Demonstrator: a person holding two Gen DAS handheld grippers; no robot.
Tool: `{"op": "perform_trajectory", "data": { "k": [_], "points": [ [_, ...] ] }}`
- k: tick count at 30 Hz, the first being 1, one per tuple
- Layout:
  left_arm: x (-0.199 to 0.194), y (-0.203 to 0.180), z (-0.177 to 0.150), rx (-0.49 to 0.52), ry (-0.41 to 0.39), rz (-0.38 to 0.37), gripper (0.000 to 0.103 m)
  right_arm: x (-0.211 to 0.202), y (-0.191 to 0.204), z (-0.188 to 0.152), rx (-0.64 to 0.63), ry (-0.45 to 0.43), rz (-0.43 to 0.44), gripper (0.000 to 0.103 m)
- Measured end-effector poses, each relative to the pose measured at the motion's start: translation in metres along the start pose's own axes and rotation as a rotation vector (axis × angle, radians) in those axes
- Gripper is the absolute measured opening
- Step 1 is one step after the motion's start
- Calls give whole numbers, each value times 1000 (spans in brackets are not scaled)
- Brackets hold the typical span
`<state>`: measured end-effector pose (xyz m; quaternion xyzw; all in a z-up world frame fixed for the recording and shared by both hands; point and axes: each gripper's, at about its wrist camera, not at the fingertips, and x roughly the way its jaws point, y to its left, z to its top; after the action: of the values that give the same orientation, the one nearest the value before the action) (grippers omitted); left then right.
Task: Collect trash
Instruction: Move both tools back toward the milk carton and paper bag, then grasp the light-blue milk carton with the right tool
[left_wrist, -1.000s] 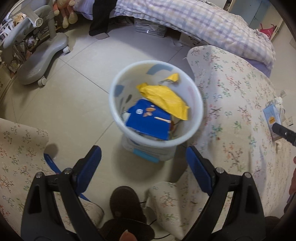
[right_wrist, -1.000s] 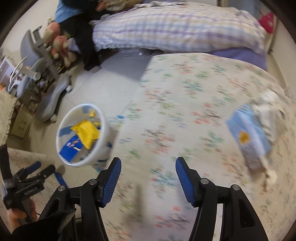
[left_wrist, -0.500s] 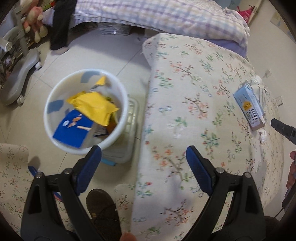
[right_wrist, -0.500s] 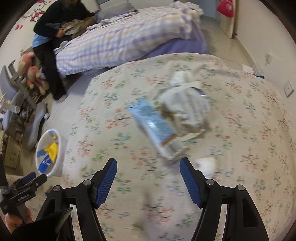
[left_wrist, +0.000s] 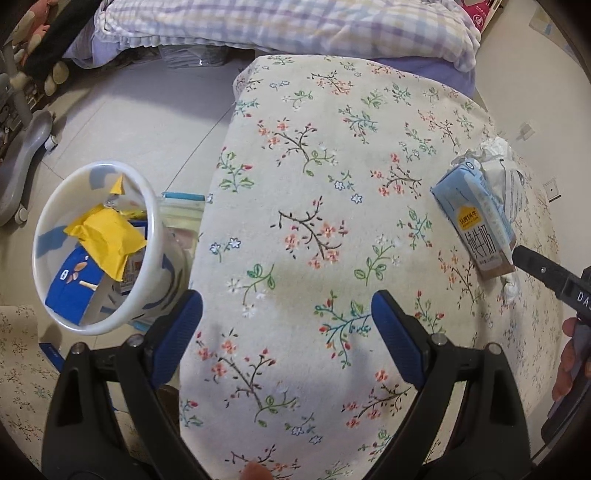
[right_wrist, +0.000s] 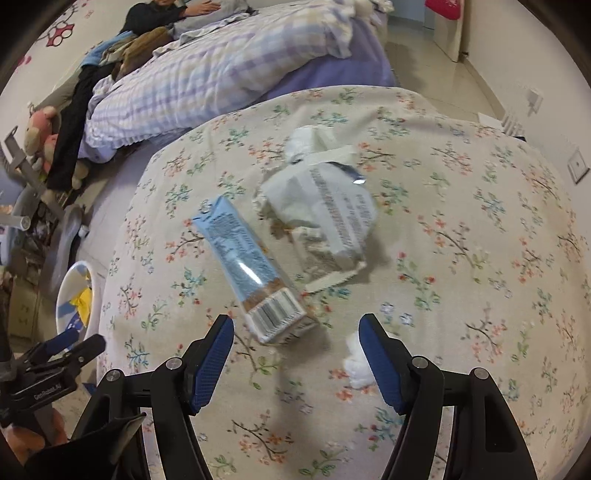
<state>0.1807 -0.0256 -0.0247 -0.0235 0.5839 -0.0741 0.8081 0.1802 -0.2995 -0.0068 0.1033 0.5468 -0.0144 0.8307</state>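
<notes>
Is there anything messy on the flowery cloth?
Yes. A blue milk carton lies tipped on its side on the flowery cloth, beside a torn, crumpled white package and a small white wad.

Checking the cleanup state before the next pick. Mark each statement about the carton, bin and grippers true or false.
1. The blue milk carton lies on the floral cover. True.
2. The right gripper is clamped on the carton. False: it is open, the carton untouched ahead of it.
3. The white bin is empty. False: it holds yellow and blue packaging.
4. The left gripper holds nothing. True.
5. A crumpled white wrapper lies beside the carton. True.
</notes>
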Motion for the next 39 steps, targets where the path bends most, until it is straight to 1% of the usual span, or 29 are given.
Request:
{"op": "perform_trajectory", "data": {
  "k": [4, 8, 9, 10, 11, 12, 14, 15, 17, 18, 20, 23, 26, 28, 32, 33, 34, 35, 36, 37, 39],
  "points": [
    [3, 2, 0, -5, 5, 15, 92, 13, 17, 5, -29, 11, 8, 72],
    [5, 3, 0, 2, 9, 22, 92, 26, 31, 8, -53, 19, -8, 70],
    [6, 3, -1, 6, 10, 26, 92, 29, 33, 7, -62, 20, -21, 66],
    [6, 3, -2, 11, 10, 29, 92, 32, 34, 7, -69, 25, -32, 57],
    [6, 3, -1, 15, 11, 31, 92, 34, 35, 6, -73, 30, -40, 51],
    [6, 2, -2, 20, 11, 31, 92, 37, 35, 4, -80, 43, -46, 43],
    [4, -1, -2, 30, 8, 29, 92, 36, 35, 1, -88, 45, -42, 41],
    [4, -3, -2, 34, 7, 26, 92, 32, 34, 0, -90, 40, -43, 38],
    [3, -8, -1, 47, 6, 17, 92, 16, 29, -1, -76, 17, -15, 38],
    [2, -14, 0, 64, 6, 12, 92, 4, 23, -3, -60, -4, 8, 38],
    [3, -25, 4, 97, 3, 11, 92, -17, 13, -3, -42, -38, 27, 38],
    [6, -46, 11, 156, -4, 10, 92, -48, -16, -7, -3, -96, 30, 38],
    [10, -79, 19, 226, -13, 6, 92, -68, -57, -12, 64, -135, 17, 38],
    [14, -100, 27, 255, -21, -2, 92, -73, -87, -17, 106, -138, -13, 38],
    [20, -136, 49, 303, -54, -44, 92, -68, -134, -27, 171, -101, -57, 38],
    [20, -145, 55, 309, -63, -61, 89, -67, -145, -30, 184, -96, -65, 38],
    [21, -152, 59, 308, -66, -89, 84, -68, -157, -32, 200, -93, -68, 38],
    [20, -160, 62, 302, -66, -126, 80, -69, -165, -35, 212, -92, -69, 38],
    [21, -164, 64, 298, -64, -157, 73, -69, -175, -36, 229, -91, -71, 38],
    [21, -174, 67, 296, -58, -212, 66, -69, -181, -37, 240, -89, -71, 38],
    [23, -189, 69, 295, -39, -267, 58, -67, -190, -40, 256, -83, -67, 38]
  ]
}}
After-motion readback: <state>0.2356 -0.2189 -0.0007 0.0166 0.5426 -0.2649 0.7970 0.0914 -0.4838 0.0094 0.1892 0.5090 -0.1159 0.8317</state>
